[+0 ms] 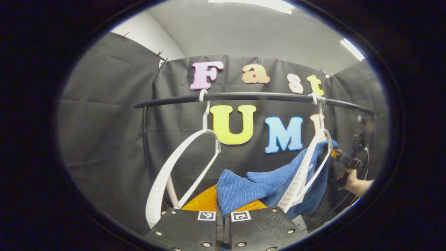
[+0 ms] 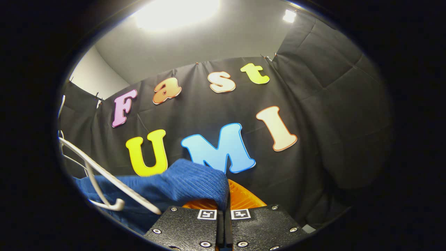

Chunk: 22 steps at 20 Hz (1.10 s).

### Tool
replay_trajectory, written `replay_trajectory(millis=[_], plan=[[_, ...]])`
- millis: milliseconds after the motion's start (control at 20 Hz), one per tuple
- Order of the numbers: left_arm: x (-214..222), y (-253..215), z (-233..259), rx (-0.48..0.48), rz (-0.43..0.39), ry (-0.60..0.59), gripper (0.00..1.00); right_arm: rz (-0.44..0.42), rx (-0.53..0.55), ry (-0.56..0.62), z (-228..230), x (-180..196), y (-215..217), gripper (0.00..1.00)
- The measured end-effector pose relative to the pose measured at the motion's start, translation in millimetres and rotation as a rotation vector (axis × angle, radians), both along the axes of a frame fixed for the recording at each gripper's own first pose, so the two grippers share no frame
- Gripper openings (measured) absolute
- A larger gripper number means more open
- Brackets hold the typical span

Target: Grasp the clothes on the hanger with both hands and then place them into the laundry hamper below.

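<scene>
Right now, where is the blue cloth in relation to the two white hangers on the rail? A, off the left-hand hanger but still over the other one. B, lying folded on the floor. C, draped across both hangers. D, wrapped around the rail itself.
A: in the left gripper view the blue cloth still hangs over one white hanger, while the other hanger on the rail is bare.

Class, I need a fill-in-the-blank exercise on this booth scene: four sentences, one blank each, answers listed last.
1. The cloth pinched in the left tongs is ____ in colour.
2. Two white hangers hang from a dark ____.
3. The hamper showing behind the right tongs is ____.
4. The left hanger carries ____ cloth.

Answers: blue; rail; orange; no
</scene>
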<state>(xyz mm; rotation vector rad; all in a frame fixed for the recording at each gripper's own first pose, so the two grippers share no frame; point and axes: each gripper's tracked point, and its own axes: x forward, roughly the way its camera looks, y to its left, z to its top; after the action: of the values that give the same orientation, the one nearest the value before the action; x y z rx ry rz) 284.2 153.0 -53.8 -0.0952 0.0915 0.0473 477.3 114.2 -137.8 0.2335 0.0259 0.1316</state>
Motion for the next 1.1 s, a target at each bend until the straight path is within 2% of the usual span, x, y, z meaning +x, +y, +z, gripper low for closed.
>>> replay_trajectory(millis=[150,250,450,700,900,1100], plan=[[8.9,-3.1,-22.5,0.002,0.002,0.028,0.01,0.004,-0.047,0.032,-18.6,-6.7,-2.9,0.01],[-0.2,-4.2,-39.0,0.015,0.013,0.057,0.01,0.006,-0.094,0.037,-28.9,-15.2,-4.1,0.01],[-19.3,-3.2,-69.5,-0.008,0.056,0.111,0.01,0.031,-0.111,0.071,-47.4,-39.1,-4.7,0.01],[-39.5,-21.4,-84.4,-0.044,0.092,0.147,0.01,0.082,-0.136,0.108,-60.8,-81.4,-18.3,0.01],[-88.2,-41.9,-82.1,-0.06,0.119,0.147,0.01,0.124,-0.127,0.139,-60.8,-128.5,-37.3,0.01],[-129.9,-67.1,-78.9,-0.059,0.113,0.155,0.02,0.123,-0.141,0.176,-56.0,-180.9,-64.2,0.01]])
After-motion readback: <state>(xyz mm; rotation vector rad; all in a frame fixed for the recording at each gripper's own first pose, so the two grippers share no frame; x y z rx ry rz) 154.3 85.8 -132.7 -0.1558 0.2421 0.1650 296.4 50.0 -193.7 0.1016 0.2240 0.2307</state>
